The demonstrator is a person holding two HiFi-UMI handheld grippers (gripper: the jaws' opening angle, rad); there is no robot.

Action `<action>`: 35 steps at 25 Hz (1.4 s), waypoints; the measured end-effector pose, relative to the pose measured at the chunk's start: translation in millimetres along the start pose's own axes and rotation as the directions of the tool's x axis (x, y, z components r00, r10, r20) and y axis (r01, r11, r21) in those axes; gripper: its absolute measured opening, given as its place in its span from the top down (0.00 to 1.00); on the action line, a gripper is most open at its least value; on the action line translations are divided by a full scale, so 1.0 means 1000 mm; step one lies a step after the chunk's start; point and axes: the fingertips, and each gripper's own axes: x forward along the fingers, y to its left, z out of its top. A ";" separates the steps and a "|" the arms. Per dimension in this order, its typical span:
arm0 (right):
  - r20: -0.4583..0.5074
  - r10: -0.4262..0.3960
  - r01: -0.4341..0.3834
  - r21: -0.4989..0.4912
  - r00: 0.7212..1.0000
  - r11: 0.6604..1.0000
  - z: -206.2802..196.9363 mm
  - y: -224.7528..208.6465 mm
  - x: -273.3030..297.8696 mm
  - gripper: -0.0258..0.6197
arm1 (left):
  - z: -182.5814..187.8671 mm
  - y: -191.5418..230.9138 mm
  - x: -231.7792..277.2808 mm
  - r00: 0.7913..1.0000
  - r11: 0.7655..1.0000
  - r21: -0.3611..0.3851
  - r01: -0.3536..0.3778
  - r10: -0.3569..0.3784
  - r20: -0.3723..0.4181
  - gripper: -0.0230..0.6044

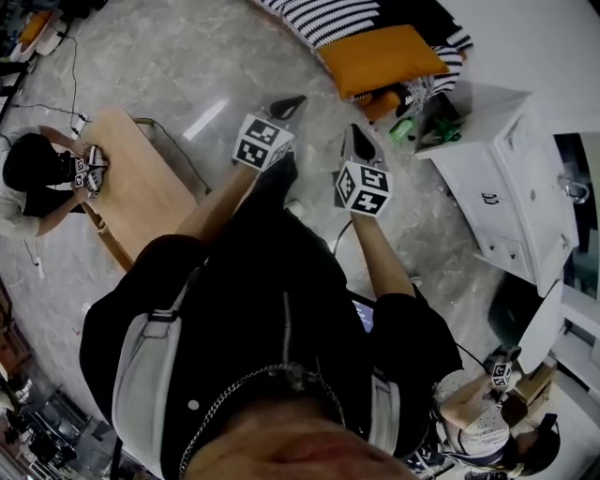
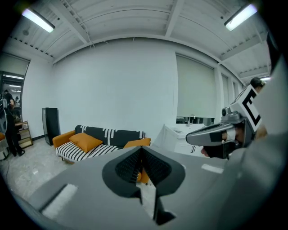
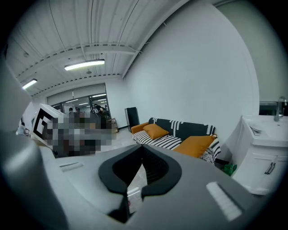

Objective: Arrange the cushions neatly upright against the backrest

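Note:
A black-and-white striped sofa (image 1: 323,21) stands across the room, well beyond both grippers. An orange cushion (image 1: 382,58) lies flat on its seat in the head view. In the left gripper view the sofa (image 2: 108,134) carries one orange cushion (image 2: 85,141) at its left and another (image 2: 137,143) at its right end. The right gripper view shows the small cushion (image 3: 155,131) and a bigger one (image 3: 195,145) lying on the sofa. My left gripper (image 1: 291,105) (image 2: 141,148) is shut and holds nothing. My right gripper (image 1: 356,139) (image 3: 142,148) is also shut and holds nothing.
A white cabinet (image 1: 511,178) with a sink stands right of the sofa, with a green object (image 3: 230,169) on the floor between them. A wooden table (image 1: 141,192) sits at the left, a person seated at it. Another person crouches at the lower right (image 1: 511,427).

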 end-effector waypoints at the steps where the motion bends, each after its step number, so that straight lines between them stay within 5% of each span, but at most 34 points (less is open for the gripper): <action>1: 0.002 -0.006 0.006 0.004 1.000 1.000 0.002 -0.004 0.001 0.96 | 0.001 -0.001 0.006 1.000 1.000 0.002 0.009 -0.009 -0.002 0.95; 9: -0.009 -0.042 0.042 0.014 0.999 0.999 0.017 -0.051 0.036 0.96 | 0.009 0.007 0.071 0.997 0.998 0.006 0.070 -0.070 -0.015 0.95; 20: -0.060 -0.070 0.072 0.036 0.996 0.997 0.065 -0.131 0.159 0.96 | 0.020 0.079 0.214 0.991 0.993 -0.028 0.118 -0.120 -0.064 0.95; 35: -0.091 -0.184 0.188 0.035 0.979 0.982 0.155 -0.268 0.315 0.96 | 0.034 0.143 0.381 0.949 0.963 -0.046 0.267 -0.271 -0.162 0.95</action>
